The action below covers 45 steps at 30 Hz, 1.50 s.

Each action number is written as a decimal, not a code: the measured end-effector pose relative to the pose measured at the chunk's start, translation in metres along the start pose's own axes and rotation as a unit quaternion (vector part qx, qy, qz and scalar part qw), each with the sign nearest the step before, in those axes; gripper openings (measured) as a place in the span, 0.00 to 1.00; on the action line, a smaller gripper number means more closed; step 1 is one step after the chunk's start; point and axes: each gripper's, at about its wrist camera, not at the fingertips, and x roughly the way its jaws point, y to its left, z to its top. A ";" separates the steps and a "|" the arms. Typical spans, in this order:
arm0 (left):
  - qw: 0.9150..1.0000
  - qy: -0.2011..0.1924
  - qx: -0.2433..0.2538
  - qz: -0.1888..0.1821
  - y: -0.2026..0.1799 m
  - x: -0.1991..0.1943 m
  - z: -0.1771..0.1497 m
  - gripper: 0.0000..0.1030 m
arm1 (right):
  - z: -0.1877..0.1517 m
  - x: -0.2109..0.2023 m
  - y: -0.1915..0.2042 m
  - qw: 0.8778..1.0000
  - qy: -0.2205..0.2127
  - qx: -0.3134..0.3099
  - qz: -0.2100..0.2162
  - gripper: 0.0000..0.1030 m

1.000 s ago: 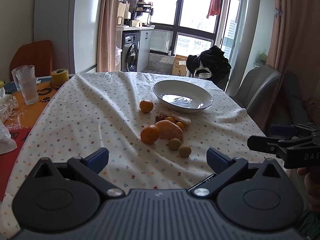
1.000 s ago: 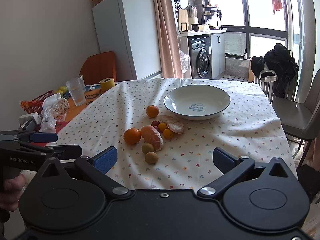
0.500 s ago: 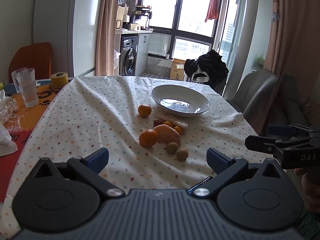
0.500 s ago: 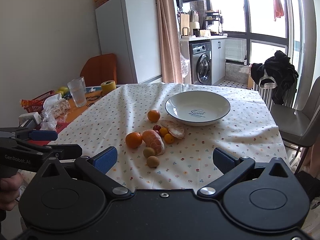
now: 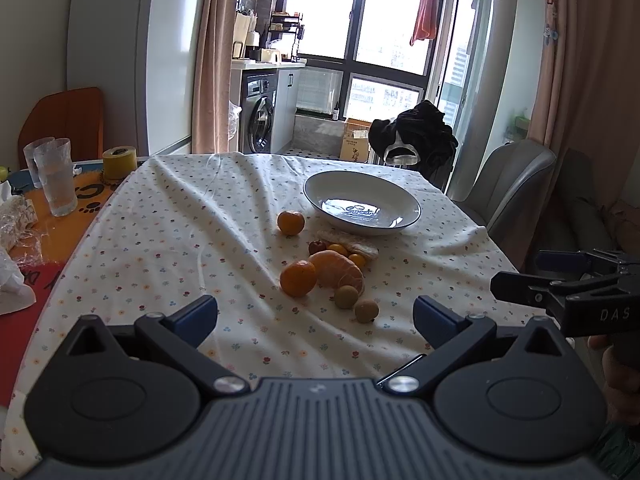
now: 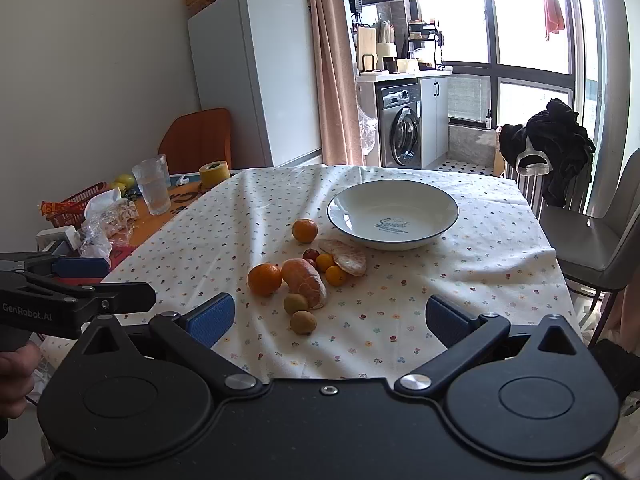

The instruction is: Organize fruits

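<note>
A white bowl (image 5: 362,204) (image 6: 392,210) stands empty on the flowered tablecloth. In front of it lies a cluster of fruit: a whole orange (image 5: 298,278) (image 6: 265,279), a peeled orange (image 5: 338,269) (image 6: 306,282), another orange (image 5: 291,222) (image 6: 305,230) farther back, two small brown-green fruits (image 5: 366,311) (image 6: 303,322), small kumquats (image 6: 335,275), a red fruit (image 5: 317,247) and a piece of peel (image 6: 348,257). My left gripper (image 5: 316,314) (image 6: 80,280) is open, held back from the fruit. My right gripper (image 6: 330,318) (image 5: 560,276) is open too, nothing between its fingers.
Glasses (image 5: 56,178) (image 6: 153,184), a yellow tape roll (image 5: 119,162) and crumpled wrappers (image 6: 106,216) crowd the table's left end. A grey chair (image 5: 508,184) (image 6: 600,232) stands at the right. A fridge (image 6: 256,76) and washing machine (image 6: 402,132) are behind.
Both grippers have drawn back and risen a little, so the fruit and bowl sit slightly farther off. Nothing on the table has moved.
</note>
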 end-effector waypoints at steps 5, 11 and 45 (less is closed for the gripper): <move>1.000 0.002 -0.004 0.006 0.002 0.004 0.000 1.00 | 0.001 0.001 -0.001 1.000 -0.004 -0.004 -0.001 1.00; 1.000 0.007 -0.018 0.014 0.009 0.017 0.004 1.00 | 0.002 0.012 0.000 1.000 -0.001 -0.014 0.005 1.00; 0.997 0.048 -0.057 -0.020 0.028 0.114 -0.015 0.58 | -0.022 0.118 -0.005 0.992 0.078 -0.026 0.098 0.70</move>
